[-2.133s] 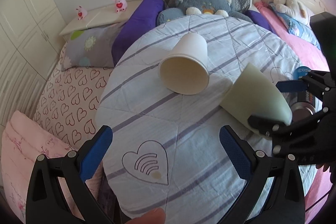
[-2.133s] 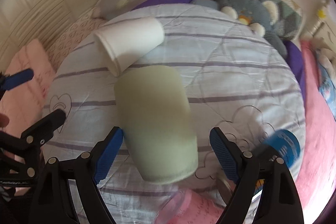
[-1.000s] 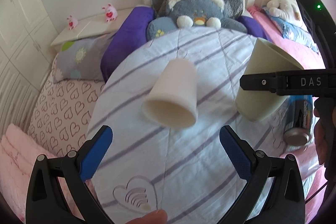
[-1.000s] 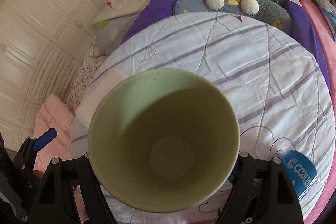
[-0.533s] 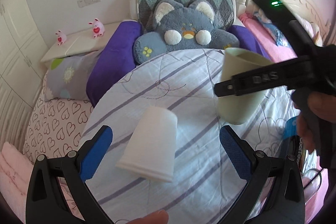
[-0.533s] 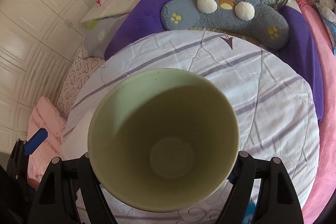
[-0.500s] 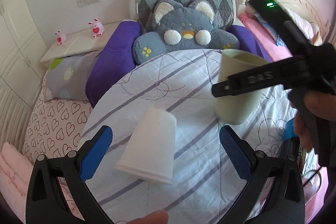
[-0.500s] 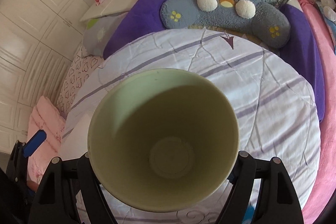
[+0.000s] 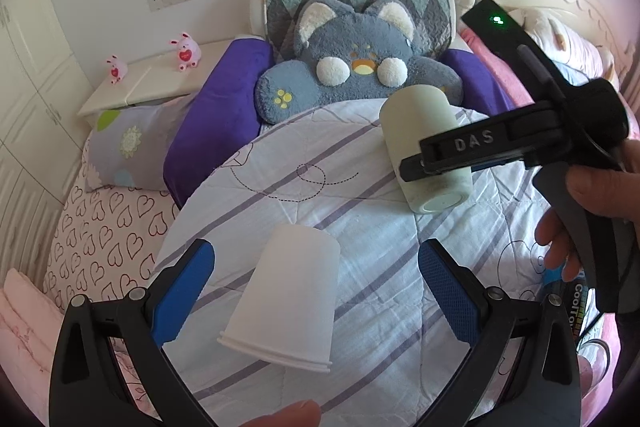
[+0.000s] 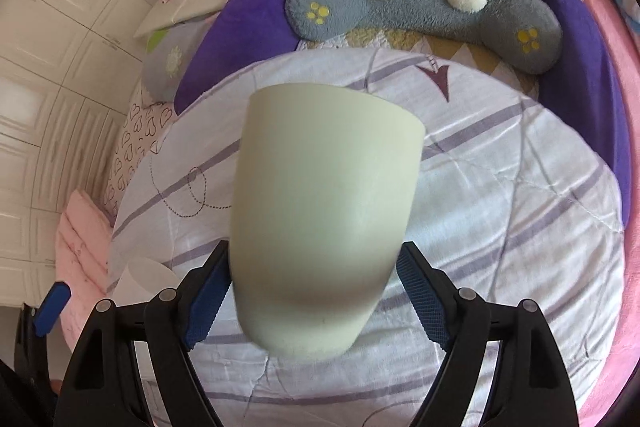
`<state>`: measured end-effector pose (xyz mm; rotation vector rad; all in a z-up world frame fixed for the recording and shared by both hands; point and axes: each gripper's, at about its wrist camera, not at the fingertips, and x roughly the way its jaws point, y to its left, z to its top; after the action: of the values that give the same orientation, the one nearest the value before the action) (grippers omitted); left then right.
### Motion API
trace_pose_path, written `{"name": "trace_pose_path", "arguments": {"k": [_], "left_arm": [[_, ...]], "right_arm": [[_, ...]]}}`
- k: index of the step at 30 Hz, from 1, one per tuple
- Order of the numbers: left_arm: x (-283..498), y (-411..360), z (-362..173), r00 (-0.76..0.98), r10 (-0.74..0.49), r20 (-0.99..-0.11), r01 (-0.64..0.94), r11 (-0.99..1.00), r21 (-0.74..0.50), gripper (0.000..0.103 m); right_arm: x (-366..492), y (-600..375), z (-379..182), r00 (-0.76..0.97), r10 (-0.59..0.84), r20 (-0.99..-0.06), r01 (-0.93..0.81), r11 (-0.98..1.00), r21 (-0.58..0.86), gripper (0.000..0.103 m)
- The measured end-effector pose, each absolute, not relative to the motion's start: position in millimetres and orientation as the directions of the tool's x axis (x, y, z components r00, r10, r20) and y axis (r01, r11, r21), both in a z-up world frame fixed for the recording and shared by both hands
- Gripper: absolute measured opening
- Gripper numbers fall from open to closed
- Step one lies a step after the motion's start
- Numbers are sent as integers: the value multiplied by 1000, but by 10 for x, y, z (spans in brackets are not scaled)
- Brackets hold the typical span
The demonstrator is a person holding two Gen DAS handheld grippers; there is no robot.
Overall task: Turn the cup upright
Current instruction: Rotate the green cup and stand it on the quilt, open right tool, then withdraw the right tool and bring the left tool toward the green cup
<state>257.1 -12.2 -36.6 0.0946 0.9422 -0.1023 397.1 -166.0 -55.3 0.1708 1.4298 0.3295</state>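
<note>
Half a second ago the right wrist camera looked straight down into the green cup's mouth; now it sees the cup's outer wall, the rim swung away toward the plush cat and the base tipped back toward the camera. The green cup (image 10: 324, 223) is clamped at its lower half between the blue pads of the right gripper (image 10: 316, 291), jaws clenched on it. From the left wrist view the same cup (image 9: 424, 143) hangs above the striped quilt (image 9: 280, 187), tilted, with its flat base facing down and toward the viewer and its mouth up and away, so it is nearly upright but not yet set down.

The left gripper (image 9: 316, 291) stands with jaws spread wide and nothing between the pads. A white paper cup (image 9: 288, 291) lies on the quilt directly ahead of it, between the two open fingers, its long axis running along the gripper's line: rim toward the camera, closed base pointing away. That cup is much nearer the left hand than the right.

Judging from this, the green cup needs only a small further tilt and a lowering onto the soft quilt, where it may wobble.
</note>
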Motion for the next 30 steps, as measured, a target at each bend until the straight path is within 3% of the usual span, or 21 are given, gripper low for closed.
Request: {"name": "trace_pose_path", "arguments": {"k": [10, 19, 30], "left_arm": [[2286, -175, -208, 601, -43, -798, 118, 992, 35, 103], [1727, -250, -14, 626, -47, -778, 134, 990, 48, 103], [941, -271, 65, 627, -53, -778, 159, 985, 62, 103]], "right_arm": [[3377, -1894, 36, 298, 289, -910, -81, 957, 278, 84], [2005, -2168, 677, 524, 180, -833, 21, 974, 224, 84], [731, -2118, 725, 598, 49, -800, 138, 977, 163, 84]]}}
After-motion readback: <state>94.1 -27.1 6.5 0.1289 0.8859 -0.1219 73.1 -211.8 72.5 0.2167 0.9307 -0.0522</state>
